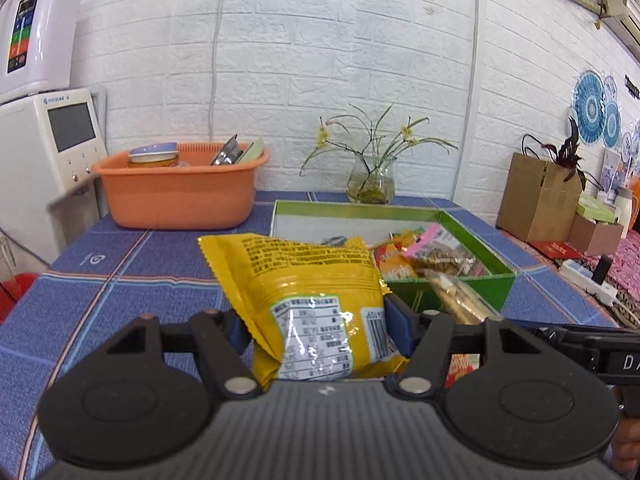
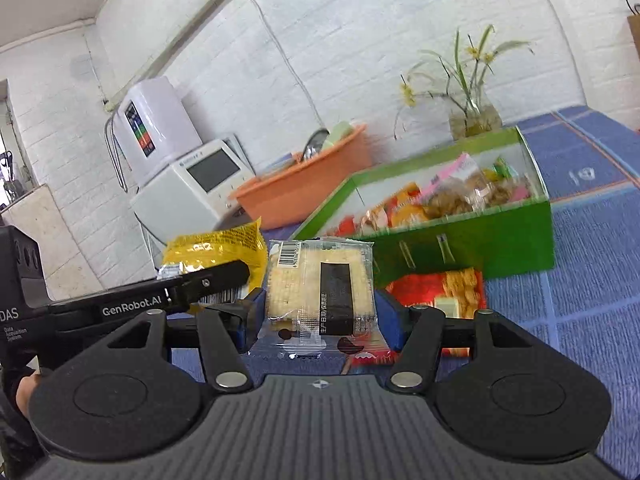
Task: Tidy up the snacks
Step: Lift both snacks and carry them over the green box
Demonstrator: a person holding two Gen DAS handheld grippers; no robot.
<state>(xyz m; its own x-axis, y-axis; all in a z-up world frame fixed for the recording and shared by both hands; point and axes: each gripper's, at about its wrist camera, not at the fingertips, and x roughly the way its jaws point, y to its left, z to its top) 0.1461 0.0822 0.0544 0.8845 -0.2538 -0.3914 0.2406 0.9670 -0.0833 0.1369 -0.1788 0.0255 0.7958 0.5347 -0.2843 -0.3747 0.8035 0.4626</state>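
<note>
Box (image 1: 460, 280) on table (image 1: 120, 264), snack packets (image 1: 436, 256) in its right part. Basin (image 1: 180, 196) behind-left of box; vase (image 1: 370, 184) just behind box. Flat packet (image 2: 440, 292) on table before box.

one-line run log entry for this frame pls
left gripper: jaws shut on yellow snack bag | right gripper: jaws shut on cracker packet | green box: partly filled | both lifted

White brick-pattern wall (image 1: 280, 60) (evenly lit) behind blue checked tablecloth (image 1: 120, 280).
</note>
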